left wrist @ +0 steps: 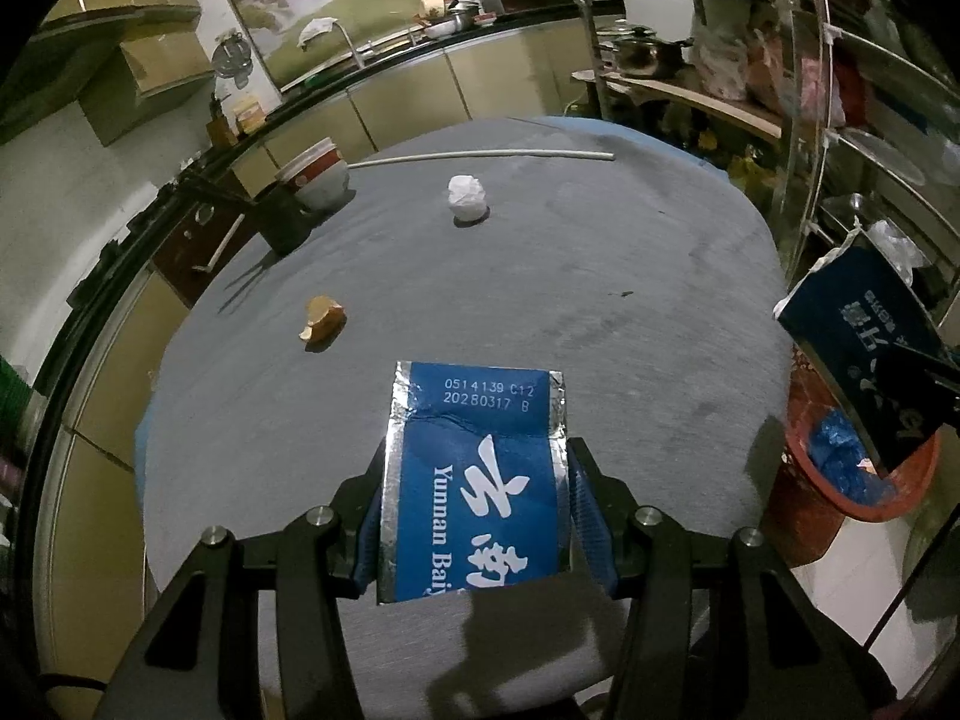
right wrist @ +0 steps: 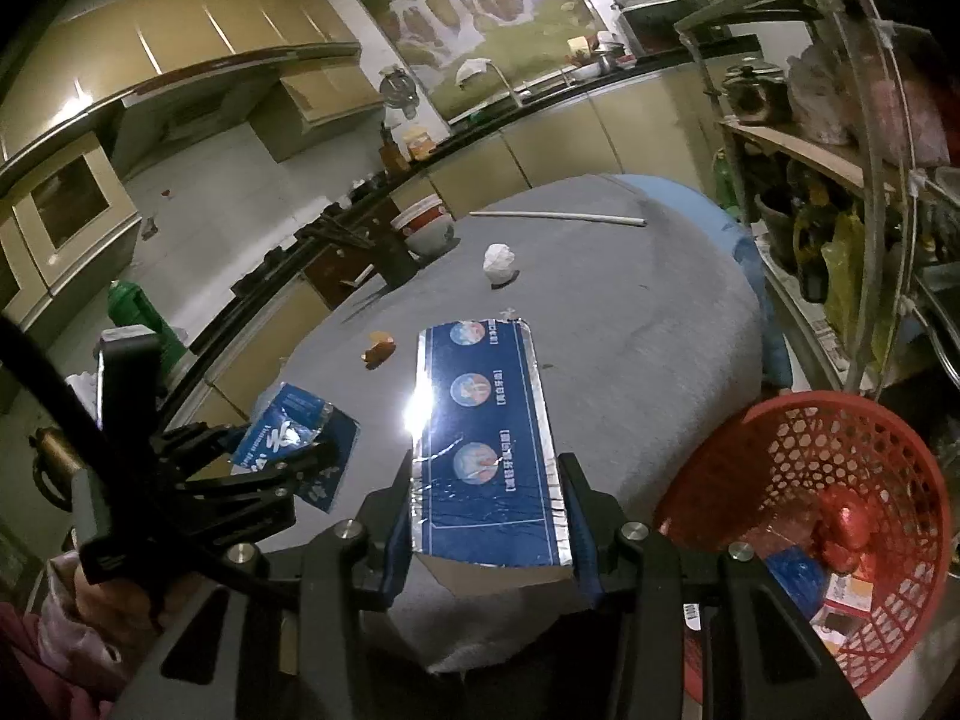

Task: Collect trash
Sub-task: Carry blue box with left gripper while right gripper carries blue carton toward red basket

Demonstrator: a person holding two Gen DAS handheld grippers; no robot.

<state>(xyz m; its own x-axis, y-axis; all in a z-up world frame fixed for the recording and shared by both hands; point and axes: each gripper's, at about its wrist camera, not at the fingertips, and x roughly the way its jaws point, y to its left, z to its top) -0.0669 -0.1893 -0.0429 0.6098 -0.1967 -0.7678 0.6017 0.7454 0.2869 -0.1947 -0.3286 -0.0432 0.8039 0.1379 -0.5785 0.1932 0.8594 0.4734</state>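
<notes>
My left gripper is shut on a torn blue toothpaste box piece held just above the grey table; it also shows in the right wrist view. My right gripper is shut on a long blue toothpaste box, also visible at the right edge of the left wrist view. A crumpled white paper ball and a brown food scrap lie on the table. A red mesh trash basket stands beside the table's right edge.
A white and red bowl and a dark object sit at the table's far left. A long white stick lies along the far edge. Metal shelves with pots stand to the right. Kitchen counters run behind.
</notes>
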